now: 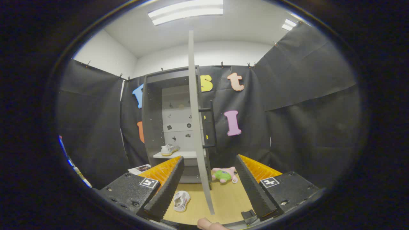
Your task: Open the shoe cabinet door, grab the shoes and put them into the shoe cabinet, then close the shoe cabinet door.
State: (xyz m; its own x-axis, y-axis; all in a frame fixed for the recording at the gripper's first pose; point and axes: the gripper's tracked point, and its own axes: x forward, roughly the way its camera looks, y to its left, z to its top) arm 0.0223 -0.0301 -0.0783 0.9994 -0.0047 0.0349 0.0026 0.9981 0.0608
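Fingers of the gripper (pixel 207 188) stood wide apart and empty, so the shoe (pixel 181 200) on the floor (pixel 230 198) by the open cabinet door (pixel 198 127) probably wanted a low, centred approach.

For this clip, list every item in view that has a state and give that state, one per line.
Shoe cabinet door: swung open, edge-on between the fingers.
Shoe on the shelf: inside the cabinet, upright.
Shoe on the floor: outside the cabinet, opening facing up, not gripped.
Plush toy: lying on the floor beside the cabinet.
Hand-held gripper: fingers open, holding nothing.
Ceiling light: on.
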